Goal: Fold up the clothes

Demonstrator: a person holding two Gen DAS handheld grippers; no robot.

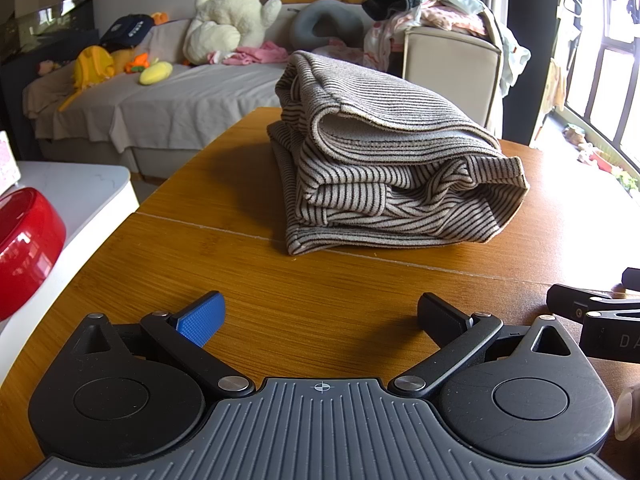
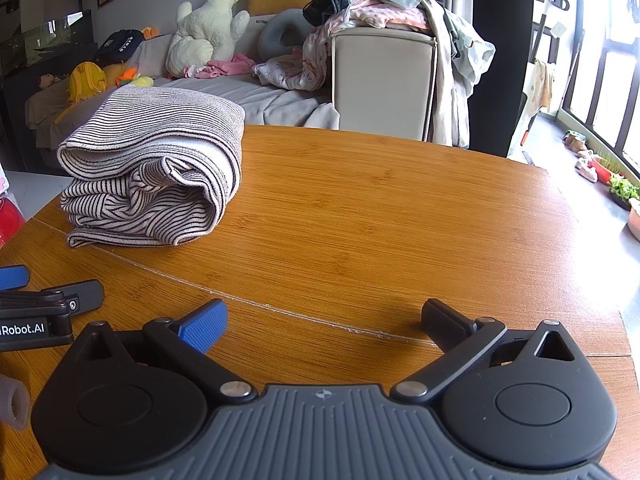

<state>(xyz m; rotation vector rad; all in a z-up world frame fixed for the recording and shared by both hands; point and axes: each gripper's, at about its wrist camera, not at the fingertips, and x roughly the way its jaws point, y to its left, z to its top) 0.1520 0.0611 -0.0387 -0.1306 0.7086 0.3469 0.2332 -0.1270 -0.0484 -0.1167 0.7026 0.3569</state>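
Plainly soft: striped garment (image 1: 384,152) sits folded on wooden bench (image 1: 240,288), 12 o'clock of left tool (image 1: 320,314), 10 o'clock of right tool (image 2: 325,316). Both tools spread apart, empty. Likely light, floppy, thick; best pinched at bottom hem corners.

The wooden table (image 1: 240,248) had a warm brown top with a thin seam (image 2: 280,310) running across it. One folded striped garment (image 1: 384,168) lay directly on it, in several layers, across the seam on its near edge. The rest of the top was bare.
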